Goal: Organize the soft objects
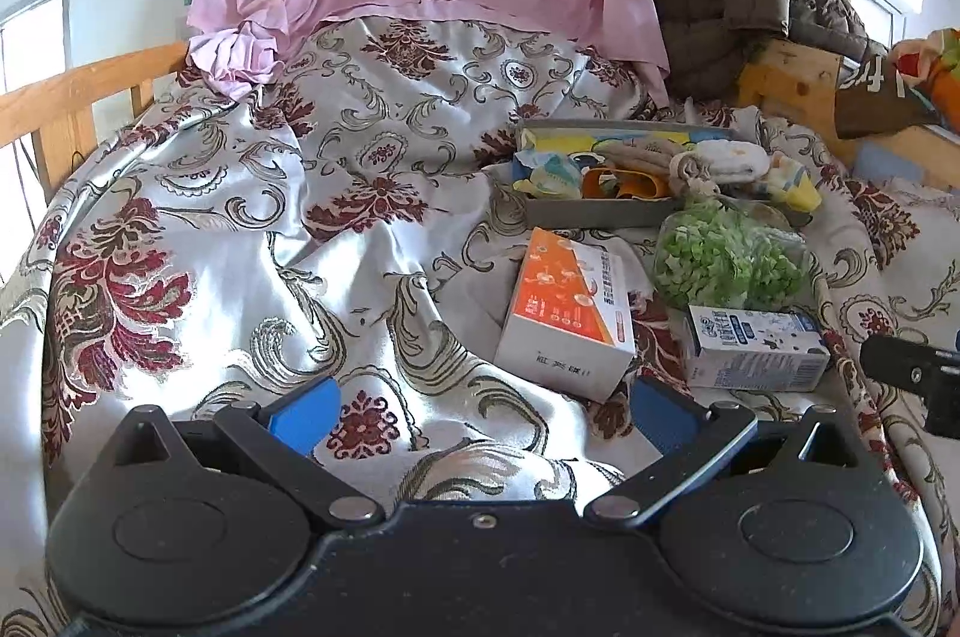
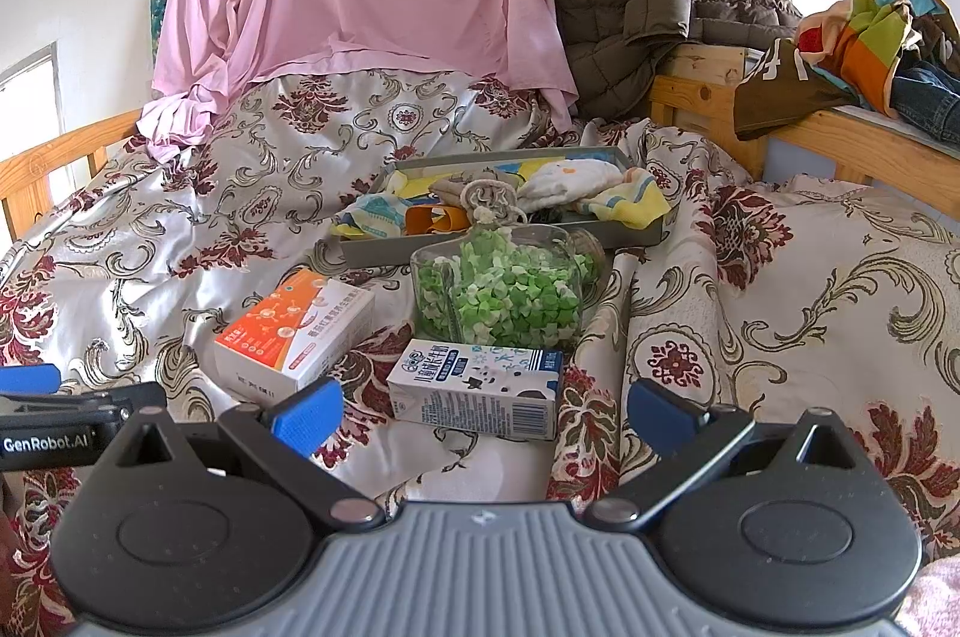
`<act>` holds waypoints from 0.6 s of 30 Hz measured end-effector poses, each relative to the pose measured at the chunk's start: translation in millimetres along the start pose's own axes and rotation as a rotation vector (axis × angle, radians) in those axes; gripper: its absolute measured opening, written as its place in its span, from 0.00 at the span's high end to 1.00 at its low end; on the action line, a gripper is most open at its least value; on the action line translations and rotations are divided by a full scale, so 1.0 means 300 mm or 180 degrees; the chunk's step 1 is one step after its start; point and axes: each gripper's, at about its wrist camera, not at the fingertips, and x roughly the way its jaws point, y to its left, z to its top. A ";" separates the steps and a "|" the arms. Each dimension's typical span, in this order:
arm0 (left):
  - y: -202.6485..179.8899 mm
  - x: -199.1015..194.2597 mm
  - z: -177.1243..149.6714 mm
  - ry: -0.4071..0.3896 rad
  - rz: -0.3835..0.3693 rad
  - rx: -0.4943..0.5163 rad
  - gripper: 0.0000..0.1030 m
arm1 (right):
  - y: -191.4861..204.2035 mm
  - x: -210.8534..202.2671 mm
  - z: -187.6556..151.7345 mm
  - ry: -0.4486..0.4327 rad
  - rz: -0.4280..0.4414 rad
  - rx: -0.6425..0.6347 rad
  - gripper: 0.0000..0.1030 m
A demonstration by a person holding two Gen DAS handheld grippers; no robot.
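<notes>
I hold both grippers, left gripper (image 1: pixel 480 412) and right gripper (image 2: pixel 483 412), jaws apart and empty over the bedspread (image 1: pixel 240 229). Socks (image 2: pixel 564 181) sit in the gray tray (image 2: pixel 510 241) at 12 o'clock, likely gathered there for sorting.

We cannot see the back of the tray (image 2: pixel 636 236), which sits behind the glass jar (image 2: pixel 498 289); the jar also covers part of the small cloths (image 2: pixel 576 184) lying in it. The print on the orange box (image 2: pixel 288 331) and the milk carton (image 2: pixel 480 388) is too small to read. The left hand-held gripper (image 2: pixel 36 397) is cut off by the right wrist view's edge.
</notes>
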 end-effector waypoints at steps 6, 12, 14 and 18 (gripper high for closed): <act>0.012 0.003 0.015 0.0061 -0.0073 -0.0123 0.01 | 0.000 0.001 -0.002 0.0003 -0.0001 0.0000 0.00; 0.005 0.001 0.027 0.0060 -0.0135 -0.0134 0.01 | -0.001 0.002 -0.004 0.0006 0.0000 -0.0002 0.00; 0.001 0.000 0.028 0.0053 -0.0122 -0.0106 0.01 | -0.001 0.002 -0.004 0.0012 -0.0002 -0.0005 0.00; -0.006 0.001 0.026 0.0057 -0.0111 -0.0029 0.01 | 0.000 0.002 -0.003 0.0012 -0.0002 -0.0004 0.00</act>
